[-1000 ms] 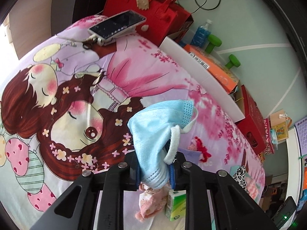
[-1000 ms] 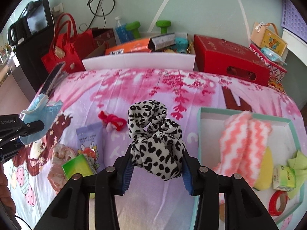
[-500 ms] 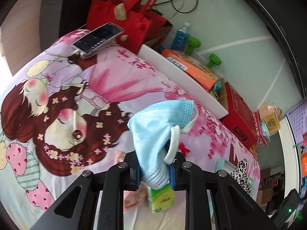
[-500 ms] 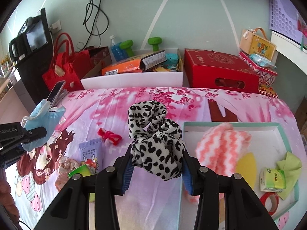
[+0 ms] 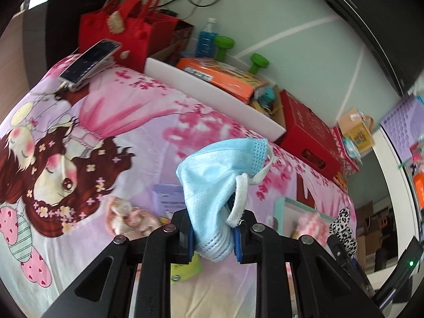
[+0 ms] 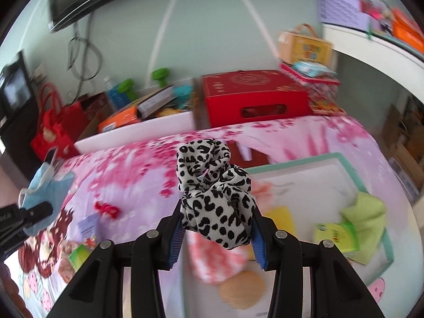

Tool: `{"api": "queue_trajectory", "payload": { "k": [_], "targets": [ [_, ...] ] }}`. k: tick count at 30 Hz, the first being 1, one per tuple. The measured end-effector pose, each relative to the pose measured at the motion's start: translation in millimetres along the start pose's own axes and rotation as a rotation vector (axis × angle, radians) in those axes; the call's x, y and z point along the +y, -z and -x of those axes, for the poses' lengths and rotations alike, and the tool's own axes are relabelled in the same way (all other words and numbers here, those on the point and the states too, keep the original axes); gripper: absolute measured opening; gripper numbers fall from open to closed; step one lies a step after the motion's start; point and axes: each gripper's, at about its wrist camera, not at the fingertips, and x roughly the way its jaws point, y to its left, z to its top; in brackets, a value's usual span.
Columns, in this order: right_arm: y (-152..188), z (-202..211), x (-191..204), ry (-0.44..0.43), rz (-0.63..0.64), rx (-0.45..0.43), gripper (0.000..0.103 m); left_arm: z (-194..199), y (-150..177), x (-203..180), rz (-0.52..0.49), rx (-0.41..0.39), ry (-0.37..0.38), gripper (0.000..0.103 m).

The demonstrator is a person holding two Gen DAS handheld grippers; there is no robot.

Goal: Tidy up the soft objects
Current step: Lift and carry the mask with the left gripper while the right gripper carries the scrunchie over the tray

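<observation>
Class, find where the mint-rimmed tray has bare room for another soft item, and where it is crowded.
Bare white floor lies along the mint-rimmed tray's far edge, above the lime green cloth. The near half is crowded: pink-and-white fuzzy sock, tan round pad, green carton.

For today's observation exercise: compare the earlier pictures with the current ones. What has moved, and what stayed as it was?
Both grippers swung toward the teal-rimmed tray, which now lies under the right gripper. Nothing was let go: the left gripper still clamps the blue face mask, the right the leopard-print scrunchie.

In front of the right gripper (image 6: 216,234) the tray (image 6: 368,172) is crowded: pink cloth (image 6: 217,261), green cloth (image 6: 367,216), small box (image 6: 335,235). Its far white middle (image 6: 304,185) is bare.
</observation>
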Motion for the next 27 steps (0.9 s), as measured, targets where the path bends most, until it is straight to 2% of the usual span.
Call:
{"api": "queue_trajectory", "payload": {
  "k": [6, 14, 23, 27],
  "targets": [
    [-0.5, -1.5, -51.6, 0.069, -0.135, 0.026, 0.046, -5.6, 14.8, -40.1, -0.110, 0.015, 0.036, 0.023],
    [8.0, 0.9, -107.2, 0.140, -0.272, 0.055, 0.046, -19.6, 54.7, -103.9, -0.307, 0.065, 0.113, 0.023],
    [13.7, 5.6, -139.7, 0.165, -0.355, 0.053, 0.046, -36.2, 105.8, -160.9, -0.504, 0.148, 0.178, 0.023],
    [16.5, 3.2, -149.4, 0.166, -0.380, 0.068, 0.046, -43.7, 121.4, -171.0, -0.560, 0.171, 0.183, 0.023]
  ]
}}
